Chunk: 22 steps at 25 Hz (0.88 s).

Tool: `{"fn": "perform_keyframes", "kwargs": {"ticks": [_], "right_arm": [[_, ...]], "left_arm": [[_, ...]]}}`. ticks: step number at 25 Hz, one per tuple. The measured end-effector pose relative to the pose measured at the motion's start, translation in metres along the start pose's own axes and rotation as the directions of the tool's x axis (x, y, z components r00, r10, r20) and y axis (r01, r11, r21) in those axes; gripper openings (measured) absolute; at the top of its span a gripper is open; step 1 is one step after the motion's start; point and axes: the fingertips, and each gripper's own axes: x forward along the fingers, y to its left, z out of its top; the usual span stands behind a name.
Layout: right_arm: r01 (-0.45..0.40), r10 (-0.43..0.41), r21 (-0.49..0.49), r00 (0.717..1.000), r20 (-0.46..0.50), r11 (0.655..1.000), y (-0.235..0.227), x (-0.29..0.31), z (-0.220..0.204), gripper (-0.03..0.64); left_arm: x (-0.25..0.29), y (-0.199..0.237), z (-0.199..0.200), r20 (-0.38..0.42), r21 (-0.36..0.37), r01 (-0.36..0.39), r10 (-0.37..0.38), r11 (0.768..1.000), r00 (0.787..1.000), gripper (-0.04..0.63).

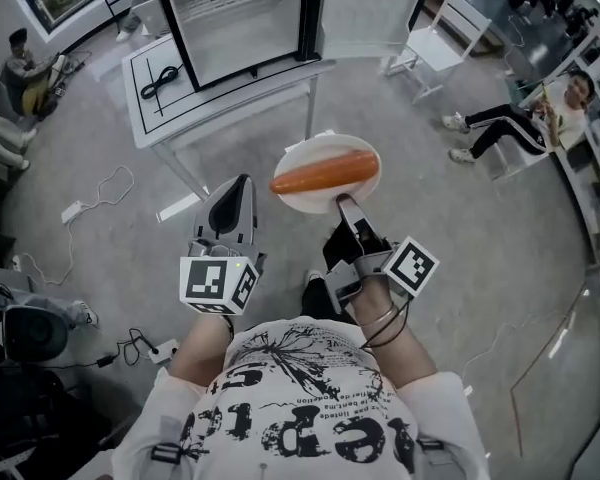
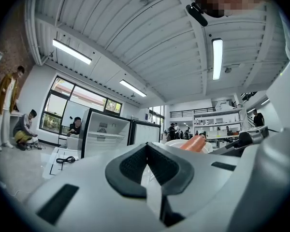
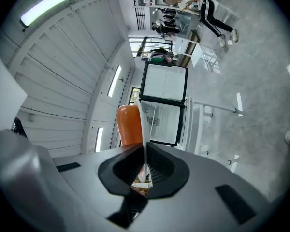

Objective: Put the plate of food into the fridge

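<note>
Right gripper [image 1: 341,205] is clamped on the near rim of the plate [image 1: 298,158], holding it in the air short of the open fridge [image 1: 242,23] on the far table [image 1: 165,118]; left gripper [image 1: 240,183] is closed and empty. Keep the plate level so the orange food [image 1: 325,172] cannot roll off

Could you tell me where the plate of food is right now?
In the head view the plate is centre frame, its rim pinched by the right tongs, short of the open fridge.
</note>
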Motion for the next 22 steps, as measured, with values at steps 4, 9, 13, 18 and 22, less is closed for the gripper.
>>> {"fn": "perform_keyframes", "kwargs": {"ticks": [4, 9, 13, 18, 22], "right_arm": [[-0.008, 0.008, 0.008, 0.998, -0.056, 1.000, -0.002, 0.036, 0.023, 0.020], [-0.023, 0.025, 0.018, 0.991, -0.130, 1.000, -0.010, 0.081, 0.057, 0.020], [-0.042, 0.044, 0.020, 0.983, -0.178, 0.999, -0.019, 0.117, 0.085, 0.020], [-0.031, 0.038, 0.032, 0.976, -0.213, 0.999, -0.030, 0.148, 0.105, 0.020], [-0.016, 0.027, 0.046, 0.969, -0.245, 0.999, -0.040, 0.174, 0.109, 0.020]], "left_arm": [[0.035, 0.009, 0.006, 0.004, -0.005, -0.051, 0.051, 0.999, 0.999, 0.006], [0.082, 0.015, 0.013, 0.036, -0.005, -0.121, 0.121, 0.993, 0.992, 0.006], [0.118, 0.025, 0.011, 0.046, 0.005, -0.177, 0.177, 0.984, 0.983, 0.006], [0.146, 0.036, 0.002, 0.021, 0.008, -0.225, 0.225, 0.974, 0.974, 0.006], [0.162, 0.051, 0.001, 0.010, 0.004, -0.266, 0.266, 0.964, 0.964, 0.006]]}}
